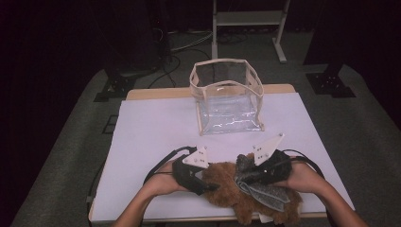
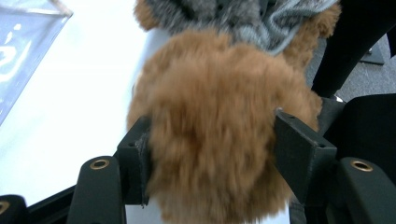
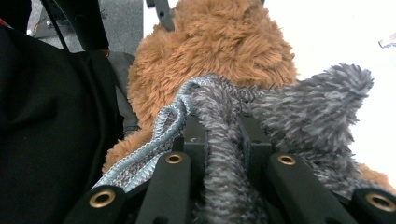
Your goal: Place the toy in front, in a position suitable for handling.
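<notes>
Looks barely started: brown plush toy [image 1: 236, 194] sits on the desk [image 1: 156, 132] between the left gripper's [image 2: 212, 154] spread fingers, while right gripper [image 3: 223, 140] fingers pinch its grey scarf [image 3: 299, 107]. Clear bag [image 1: 227, 94] beyond both, nothing inside.

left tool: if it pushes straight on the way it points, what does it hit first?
The brown plush, already between the left tool's jaws. Behind that sits the grey knit. Depth past that is unclear.
</notes>
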{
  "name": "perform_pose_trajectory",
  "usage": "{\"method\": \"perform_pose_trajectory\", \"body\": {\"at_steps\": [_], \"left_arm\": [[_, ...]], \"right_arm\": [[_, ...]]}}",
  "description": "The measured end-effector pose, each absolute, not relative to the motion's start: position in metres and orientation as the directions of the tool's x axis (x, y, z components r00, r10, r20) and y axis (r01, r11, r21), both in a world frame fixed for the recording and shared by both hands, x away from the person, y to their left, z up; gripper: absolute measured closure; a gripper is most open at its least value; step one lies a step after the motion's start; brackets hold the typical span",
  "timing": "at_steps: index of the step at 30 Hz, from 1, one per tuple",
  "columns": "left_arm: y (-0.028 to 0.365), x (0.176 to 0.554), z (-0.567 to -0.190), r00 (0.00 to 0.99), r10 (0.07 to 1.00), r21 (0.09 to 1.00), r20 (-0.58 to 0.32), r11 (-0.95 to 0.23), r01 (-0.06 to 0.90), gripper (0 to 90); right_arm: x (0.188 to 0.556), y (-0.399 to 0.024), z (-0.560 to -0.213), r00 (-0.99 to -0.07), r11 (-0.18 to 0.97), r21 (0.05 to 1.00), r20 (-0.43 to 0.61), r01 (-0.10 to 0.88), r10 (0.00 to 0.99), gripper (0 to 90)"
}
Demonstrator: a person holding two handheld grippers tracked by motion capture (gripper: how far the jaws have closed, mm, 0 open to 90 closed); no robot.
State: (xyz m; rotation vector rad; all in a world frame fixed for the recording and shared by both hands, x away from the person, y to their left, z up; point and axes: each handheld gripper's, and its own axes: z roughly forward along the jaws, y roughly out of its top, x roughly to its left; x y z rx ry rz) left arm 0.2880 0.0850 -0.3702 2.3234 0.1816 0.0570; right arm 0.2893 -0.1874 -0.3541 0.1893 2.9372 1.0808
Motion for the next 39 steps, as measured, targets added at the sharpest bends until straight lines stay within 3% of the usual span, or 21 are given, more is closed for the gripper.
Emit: {"method": "perform_pose_trajectory", "body": {"at_steps": [3, 7, 11, 14, 19, 29, 35, 39], "left_arm": [[0.086, 0.289, -0.375, 0.989, 0.149, 0.729, -0.026, -0.674, 0.121, 46.7], [0.082, 0.29, -0.375, 0.988, 0.151, 0.729, -0.021, -0.675, 0.119, 52.0], [0.077, 0.291, -0.372, 0.989, 0.145, 0.714, 0.003, -0.693, 0.099, 52.1], [0.078, 0.292, -0.372, 0.989, 0.15, 0.715, 0.004, -0.691, 0.102, 51.4], [0.08, 0.292, -0.374, 0.989, 0.151, 0.728, -0.007, -0.677, 0.109, 48.4], [0.076, 0.292, -0.375, 0.989, 0.146, 0.719, 0.003, -0.688, 0.099, 47.3], [0.071, 0.294, -0.374, 0.99, 0.139, 0.712, 0.011, -0.696, 0.09, 49.4], [0.075, 0.294, -0.376, 0.989, 0.145, 0.724, -0.001, -0.682, 0.1, 45.8]], "right_arm": [[0.291, -0.186, -0.352, -0.993, 0.758, 0.644, 0.033, 0.109, 0.115, 76.2], [0.296, -0.177, -0.341, -0.995, 0.729, 0.679, 0.016, 0.085, 0.101, 76.2], [0.299, -0.158, -0.333, -0.998, 0.684, 0.727, 0.023, 0.061, 0.065, 76.1], [0.299, -0.153, -0.335, -0.998, 0.716, 0.697, 0.0, 0.043, 0.059, 76.1], [0.295, -0.181, -0.343, -0.994, 0.762, 0.642, 0.003, 0.087, 0.111, 76.2], [0.288, -0.221, -0.345, -0.983, 0.729, 0.669, 0.016, 0.145, 0.181, 76.1], [0.291, -0.195, -0.338, -0.99, 0.725, 0.684, -0.027, 0.084, 0.14, 75.7], [0.291, -0.186, -0.345, -0.992, 0.773, 0.63, -0.036, 0.074, 0.125, 76.1]]}}
